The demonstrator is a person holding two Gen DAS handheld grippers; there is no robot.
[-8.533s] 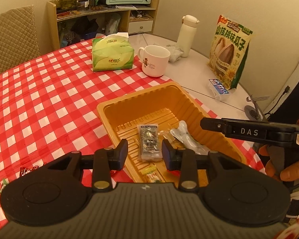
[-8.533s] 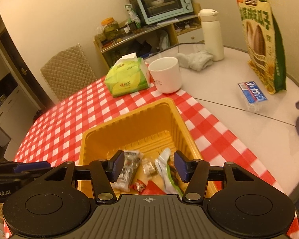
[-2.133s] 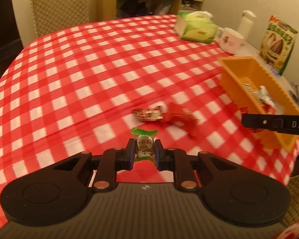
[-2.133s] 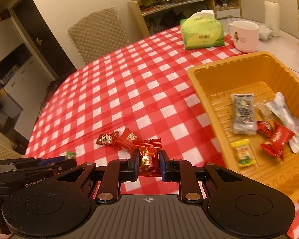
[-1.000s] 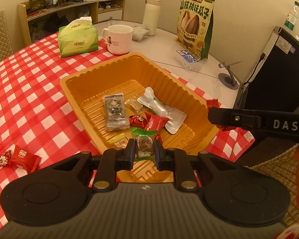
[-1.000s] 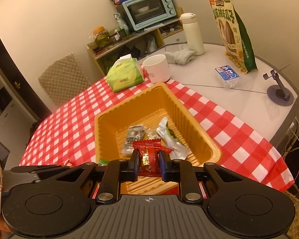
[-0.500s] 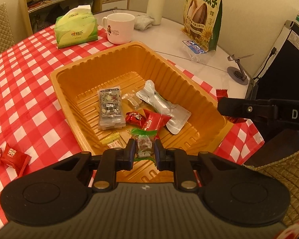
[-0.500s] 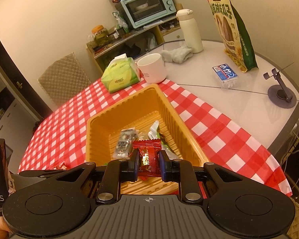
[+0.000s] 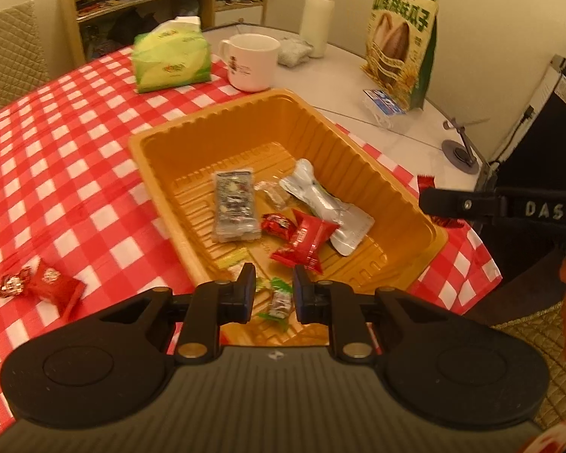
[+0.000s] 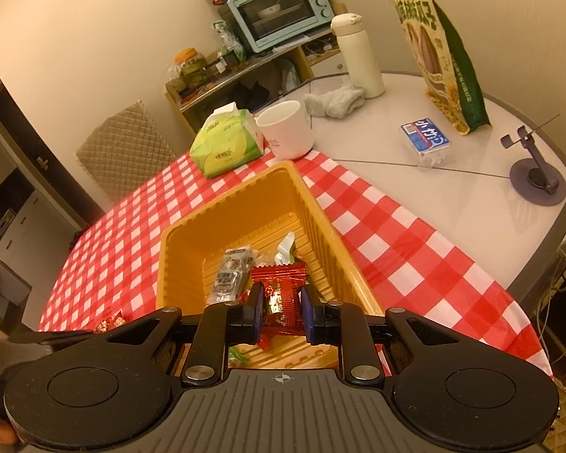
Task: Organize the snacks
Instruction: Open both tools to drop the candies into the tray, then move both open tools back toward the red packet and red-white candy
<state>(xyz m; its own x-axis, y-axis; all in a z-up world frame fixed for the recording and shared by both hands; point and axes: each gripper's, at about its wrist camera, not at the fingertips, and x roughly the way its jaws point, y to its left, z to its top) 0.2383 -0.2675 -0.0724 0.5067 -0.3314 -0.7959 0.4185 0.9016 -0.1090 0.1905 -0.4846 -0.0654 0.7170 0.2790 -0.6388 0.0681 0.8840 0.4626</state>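
An orange tray (image 9: 162,173) on the red-checked tablecloth holds several wrapped snacks. My left gripper (image 9: 271,294) is over the tray's near end with its jaws parted; a green-wrapped candy (image 9: 279,304) hangs loose between them, touching neither finger. My right gripper (image 10: 281,309) is shut on a red candy packet (image 10: 281,294) above the tray (image 10: 245,204). Its arm (image 9: 501,209) shows at the right of the left wrist view. Two red candies (image 9: 41,287) lie on the cloth left of the tray.
Behind the tray stand a green tissue pack (image 9: 171,58), a white mug (image 9: 250,60), a white flask (image 9: 316,19) and a sunflower-seed bag (image 9: 401,34). A small blue packet (image 10: 426,139) and a grey stand (image 10: 535,177) sit on the bare table. The table edge is close at the right.
My left gripper's jaws have opened and let go of the green candy over the tray. My right gripper has moved closer over the tray, still holding the red packet.
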